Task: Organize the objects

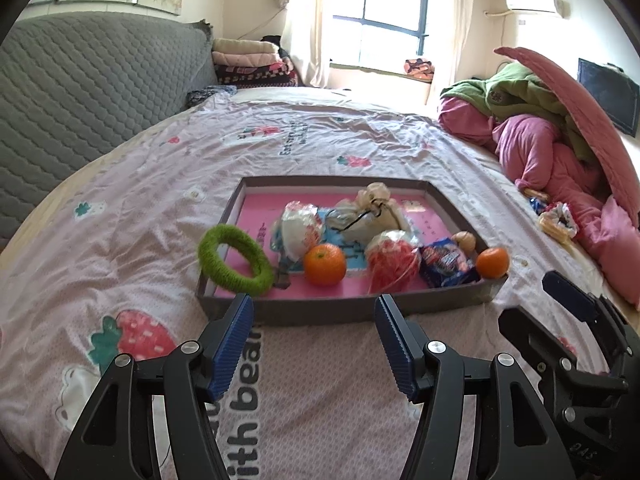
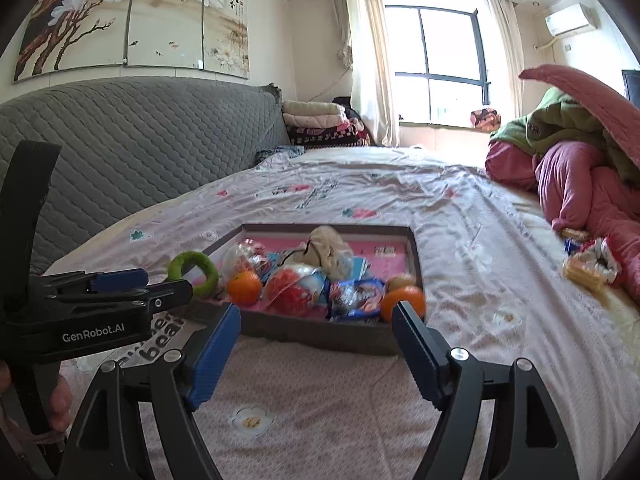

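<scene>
1. The left gripper (image 1: 314,306) has its blue-padded jaws standing apart with nothing between them, poised over the bedsheet (image 1: 320,360) just short of the near wall of the tray.
2. The right gripper (image 2: 316,314) is likewise spread wide and empty, its tips in front of the tray's near wall; seen from the left wrist it sits at the near right.
3. The tray (image 1: 340,312), a shallow dark-walled box with a pink floor, lies on the bed just beyond both grippers.
4. A green ring (image 1: 236,260) leans on the tray's near left corner, partly over the rim.
5. One orange (image 1: 325,264) sits on the tray floor near the middle of the near side; a second orange (image 1: 493,263) rests in the near right corner.
6. Between the oranges lie a red-and-white wrapped packet (image 1: 392,258) and a blue snack packet (image 1: 446,266); farther in are a white wrapped packet (image 1: 300,230) and a beige drawstring pouch (image 1: 372,216).
7. More wrapped snacks (image 1: 554,220) lie on the sheet to the right, well apart from the tray, beside a pile of pink and green bedding (image 1: 552,128).
8. A grey quilted headboard (image 1: 92,92) runs along the left.
</scene>
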A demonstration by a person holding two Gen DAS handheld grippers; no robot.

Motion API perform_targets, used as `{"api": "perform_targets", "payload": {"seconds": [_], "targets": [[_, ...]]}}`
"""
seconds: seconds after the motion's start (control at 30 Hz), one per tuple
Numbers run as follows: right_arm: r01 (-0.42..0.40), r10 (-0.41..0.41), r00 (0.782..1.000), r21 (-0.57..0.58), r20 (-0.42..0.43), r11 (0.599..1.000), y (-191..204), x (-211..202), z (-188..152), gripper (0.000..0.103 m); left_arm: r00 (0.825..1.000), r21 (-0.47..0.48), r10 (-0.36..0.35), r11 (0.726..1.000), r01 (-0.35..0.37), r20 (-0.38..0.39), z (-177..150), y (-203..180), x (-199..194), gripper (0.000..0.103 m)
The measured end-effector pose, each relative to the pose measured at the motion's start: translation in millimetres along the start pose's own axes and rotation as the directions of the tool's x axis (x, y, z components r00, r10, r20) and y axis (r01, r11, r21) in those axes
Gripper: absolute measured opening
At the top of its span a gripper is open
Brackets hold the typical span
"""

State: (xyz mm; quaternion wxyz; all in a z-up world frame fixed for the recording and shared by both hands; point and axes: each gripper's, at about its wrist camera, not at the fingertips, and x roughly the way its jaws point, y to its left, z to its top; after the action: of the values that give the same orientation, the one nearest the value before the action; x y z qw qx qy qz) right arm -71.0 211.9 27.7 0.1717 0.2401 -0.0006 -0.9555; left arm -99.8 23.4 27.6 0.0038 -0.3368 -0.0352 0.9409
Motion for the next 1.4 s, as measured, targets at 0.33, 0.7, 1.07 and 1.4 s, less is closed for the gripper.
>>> {"api": "perform_targets", "payload": {"seconds": [0.33, 0.7, 1.07, 1.4], "targets": [[-0.011, 0.012, 0.999, 0.004, -0.052, 1.000, 9.3, 3.8, -16.9, 0.077, 0.999, -0.014, 0.039, 0.999, -0.039, -0.015, -18.4, 7.5, -0.7, 0.065], [0.006, -0.005, 0.997, 0.022, -0.077, 1.000, 11.3, 5.7, -26.6, 0.078, 0.997, -0.003, 0.073, 0.997, -0.073, -0.017, -31.0, 12.5, 3.1, 0.066], [0.045, -0.041, 0.994, 0.037, -0.102, 0.998, 10.2, 8.7, -36.5, 0.078, 0.997, 0.017, 0.075, 0.997, -0.075, -0.002, -39.2, 12.3, 5.8, 0.069], [0.045, -0.040, 0.992, 0.036, -0.118, 0.998, 16.3, 7.1, -46.7, 0.078, 0.998, 0.021, 0.061, 0.998, -0.061, -0.030, -53.1, 10.0, 10.4, 0.069]]}}
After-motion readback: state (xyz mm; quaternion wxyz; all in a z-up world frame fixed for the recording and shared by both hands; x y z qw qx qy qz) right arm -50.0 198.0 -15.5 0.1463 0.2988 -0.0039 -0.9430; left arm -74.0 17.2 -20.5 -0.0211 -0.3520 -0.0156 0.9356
